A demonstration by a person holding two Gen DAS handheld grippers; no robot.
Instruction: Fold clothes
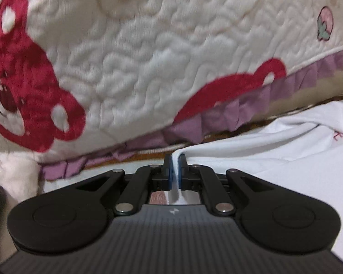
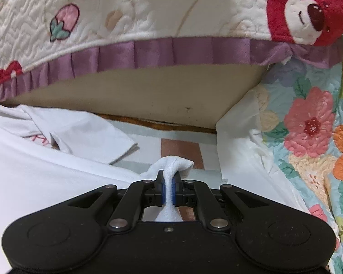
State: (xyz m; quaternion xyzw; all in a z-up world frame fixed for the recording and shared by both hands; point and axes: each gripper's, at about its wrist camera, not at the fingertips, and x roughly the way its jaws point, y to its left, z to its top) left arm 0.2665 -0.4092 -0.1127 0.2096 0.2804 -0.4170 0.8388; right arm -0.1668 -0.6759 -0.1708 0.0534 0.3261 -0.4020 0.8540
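Where it lies: as both views show, the white garment (image 1: 274, 159) is spread low over a pale patterned surface in front of the quilted bear cover (image 1: 130, 64), its cloth running from one tool across to the other.
Left tool: the left tool (image 1: 176, 169) is clenched on a thin edge of the garment, a single white fold standing up between the blue pads (image 1: 170, 173).
Cloth at the left: it hangs in a smooth, taut line off to the right, so I judge it light and limp, with no stiffness of its own.
Middle of the garment: a short sleeve (image 2: 89, 134) lies flat with pink lettering (image 2: 37, 138) just beside it; the fabric creases softly and would slump wherever it is not held.
Right tool: the right tool (image 2: 169, 189) is pinched on a bunched, thicker wad of the same white cloth, which puffs out above the jaws.
Grip quality: the bunch at the right looks secure; the thin edge at the left seems likelier to slide out under a tug.
Where to hold: I judge corners or hemmed edges best, held level and equally tight, since loose knit stretches and sags.
Right surround: a floral quilt (image 2: 313, 123) lies close beside, near enough to snag a trailing edge.
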